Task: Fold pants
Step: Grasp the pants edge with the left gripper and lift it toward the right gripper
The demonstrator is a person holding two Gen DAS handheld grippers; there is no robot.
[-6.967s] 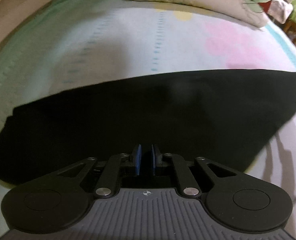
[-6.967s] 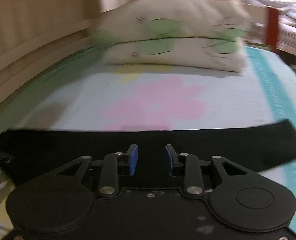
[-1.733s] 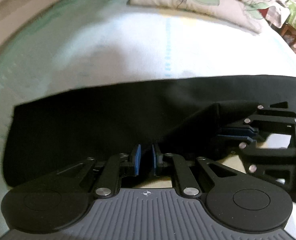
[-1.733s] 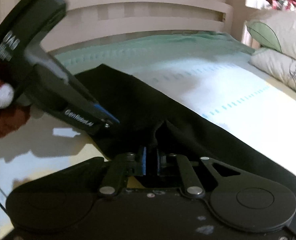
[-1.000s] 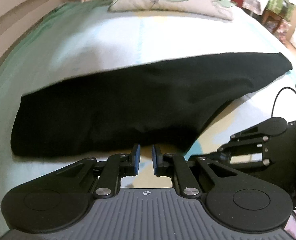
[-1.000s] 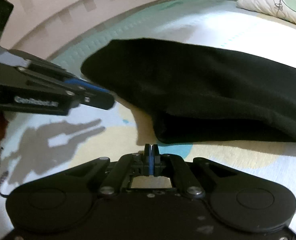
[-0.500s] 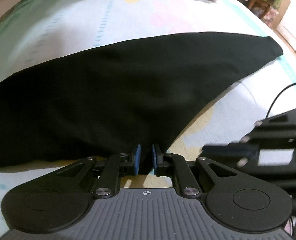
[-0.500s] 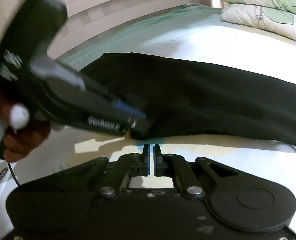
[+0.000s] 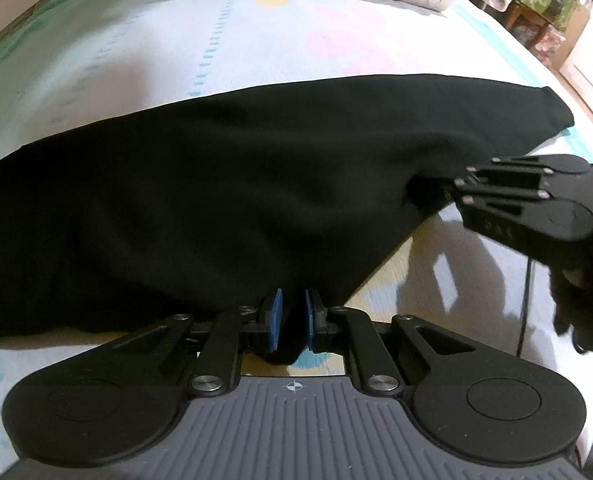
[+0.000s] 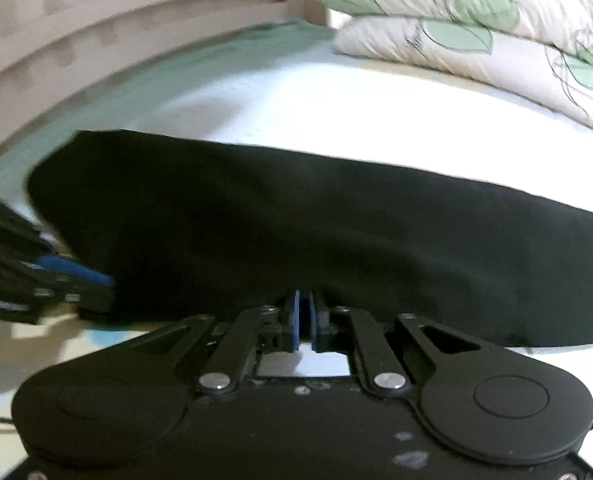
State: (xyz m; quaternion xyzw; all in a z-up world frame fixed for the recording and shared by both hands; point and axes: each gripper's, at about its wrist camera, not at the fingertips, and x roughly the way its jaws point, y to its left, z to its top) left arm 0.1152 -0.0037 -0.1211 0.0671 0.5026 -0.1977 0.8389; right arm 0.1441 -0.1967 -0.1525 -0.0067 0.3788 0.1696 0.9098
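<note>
- On the left gripper point(image 9: 291, 320), we find the two blue pads drawn close, with a fold of black cloth pinched between them at the near edge of the pants point(image 9: 224, 200).
- On the right gripper point(image 10: 305, 314), we find the blue pads nearly together, clamped on the near hem of the pants point(image 10: 316, 240); a thin strip of dark cloth shows in the gap.
- We see the pants lying lengthwise across the bed sheet point(image 9: 256, 48), as one long black band, doubled over leg on leg.
- In the left wrist view, the pants taper toward the right end, which lies flat on the sheet beyond the right gripper point(image 9: 448, 192).
- In that same view, the right gripper enters from the right side and meets the pants at the near edge, well along from the left gripper.
- In the right wrist view, the left gripper point(image 10: 100, 284) appears at the left of the pants, blurred, its blue pad touching the near edge of the cloth.
- The near edge of the pants between the two grippers looks raised slightly off the sheet; we cannot tell how far.
- Beyond the pants, at the far end of the sheet, we see stacked pillows point(image 10: 476, 32) with a green leaf print.
- To the left of the pants, a pale slatted bed rail point(image 10: 116, 12) runs along the sheet.
</note>
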